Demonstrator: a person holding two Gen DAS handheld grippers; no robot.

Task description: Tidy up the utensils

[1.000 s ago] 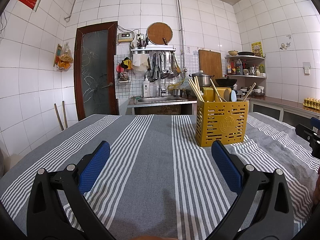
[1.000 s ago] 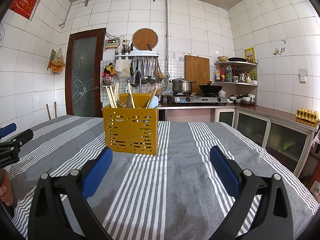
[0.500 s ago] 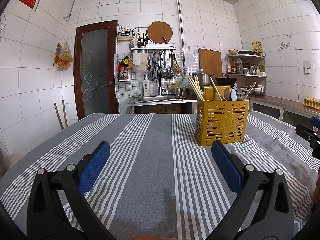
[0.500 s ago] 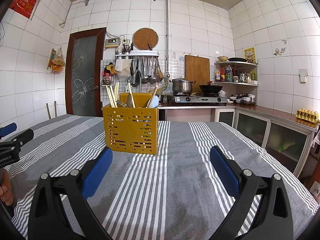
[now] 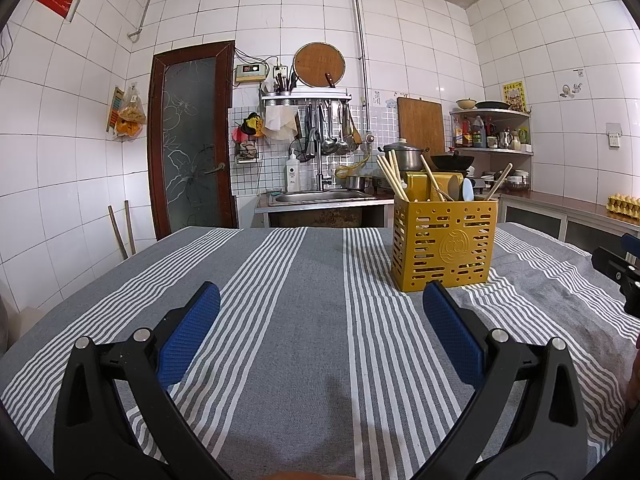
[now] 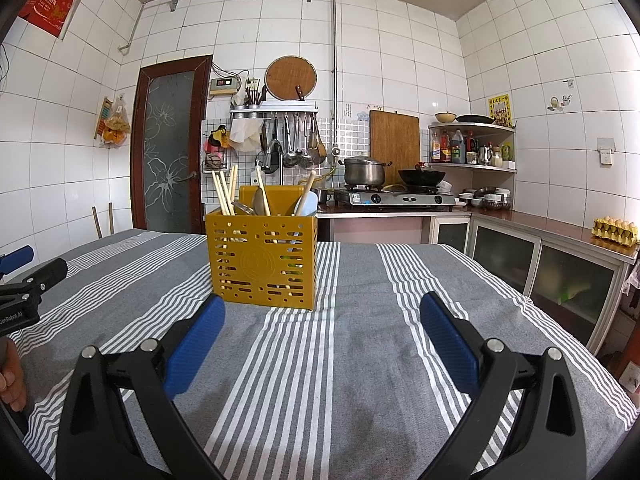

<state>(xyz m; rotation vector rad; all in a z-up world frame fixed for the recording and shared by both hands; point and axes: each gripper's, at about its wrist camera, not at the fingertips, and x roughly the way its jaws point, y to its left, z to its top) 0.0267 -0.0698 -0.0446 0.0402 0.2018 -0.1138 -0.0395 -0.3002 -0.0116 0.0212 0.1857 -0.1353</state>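
Observation:
A yellow slotted utensil holder (image 5: 443, 246) (image 6: 262, 259) stands upright on the striped grey tablecloth (image 5: 304, 280). Wooden chopsticks (image 6: 224, 194), metal spoons (image 6: 260, 202) and a pale blue spoon (image 6: 307, 204) stick out of its top. My left gripper (image 5: 320, 294) hovers low over the cloth, open and empty, with the holder ahead to its right. My right gripper (image 6: 320, 306) is also open and empty, the holder just beyond its left fingertip (image 6: 208, 312). Each gripper shows at the edge of the other's view, the right gripper (image 5: 618, 272) and the left gripper (image 6: 28, 280).
Behind the table are a sink counter (image 5: 324, 198), a gas stove with pot and wok (image 6: 394, 196), a utensil rack on the wall (image 6: 288, 140), a wooden door (image 5: 192, 140) and cabinets along the right with an egg tray (image 6: 614, 230). A hand (image 6: 10, 380) shows at the left edge.

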